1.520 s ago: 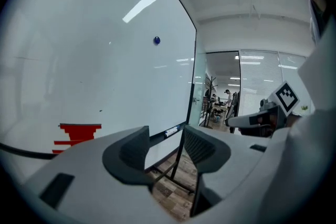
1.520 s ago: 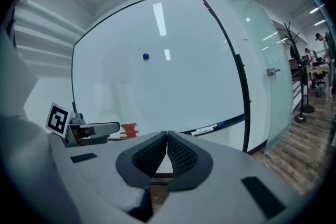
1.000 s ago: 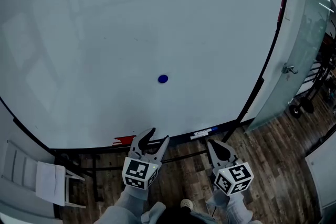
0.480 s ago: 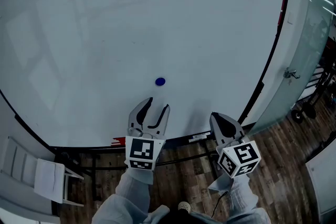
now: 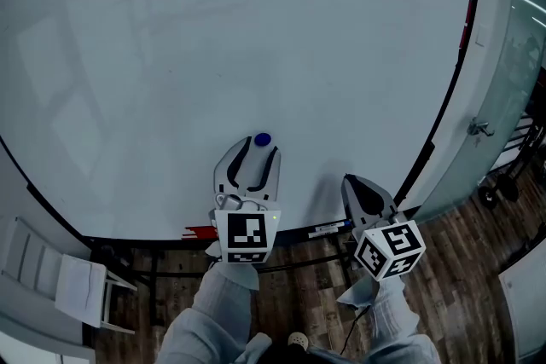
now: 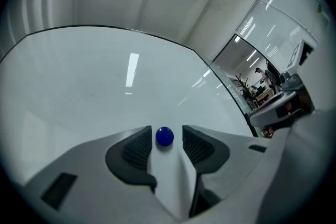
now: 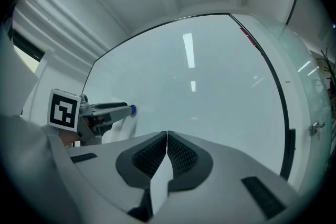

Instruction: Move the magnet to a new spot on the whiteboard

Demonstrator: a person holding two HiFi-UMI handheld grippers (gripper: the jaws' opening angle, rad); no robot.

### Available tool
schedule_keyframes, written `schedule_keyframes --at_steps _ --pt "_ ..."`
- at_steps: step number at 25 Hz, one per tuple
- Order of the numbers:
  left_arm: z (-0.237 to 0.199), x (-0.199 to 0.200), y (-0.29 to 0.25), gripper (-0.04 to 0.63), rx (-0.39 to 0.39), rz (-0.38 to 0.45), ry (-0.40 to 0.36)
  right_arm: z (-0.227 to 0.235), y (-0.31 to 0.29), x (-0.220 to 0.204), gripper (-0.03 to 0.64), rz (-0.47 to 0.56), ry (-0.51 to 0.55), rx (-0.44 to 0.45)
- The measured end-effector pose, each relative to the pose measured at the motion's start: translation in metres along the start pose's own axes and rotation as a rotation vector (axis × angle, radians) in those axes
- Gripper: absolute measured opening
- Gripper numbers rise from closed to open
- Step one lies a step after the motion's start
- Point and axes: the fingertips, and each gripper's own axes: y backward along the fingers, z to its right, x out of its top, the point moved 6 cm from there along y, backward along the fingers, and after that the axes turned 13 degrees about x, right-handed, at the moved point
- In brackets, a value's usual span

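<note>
Blue round magnet is sitting low on the whiteboard, between the jaws of the left gripper, which are closing around it with slim gaps showing on both sides. Right gripper is hovering beside it near the board's lower edge, its jaws pressed together, holding nothing.

Office: whiteboard, glass partition, wood floor
</note>
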Motion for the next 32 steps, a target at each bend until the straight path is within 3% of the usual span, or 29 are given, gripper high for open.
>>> schedule_keyframes --at_steps 7,10,13,32 --pt "0.008 -0.006 -0.01 0.184 0.066 0.012 -0.045 0.012 0.001 -0.004 0.028 0.005 -0.004 -0.004" --pt "0.007 -0.006 -0.01 0.133 0.103 0.021 -0.045 0.017 0.002 -0.008 0.028 0.004 -0.013 -0.015" --pt "0.008 -0.007 -0.012 0.124 0.125 0.023 -0.052 0.023 0.003 -0.01 0.028 0.008 -0.021 -0.028" --pt "0.01 -0.007 -0.009 0.109 0.102 -0.005 -0.051 0.02 0.011 -0.022 0.028 -0.01 -0.04 -0.029"
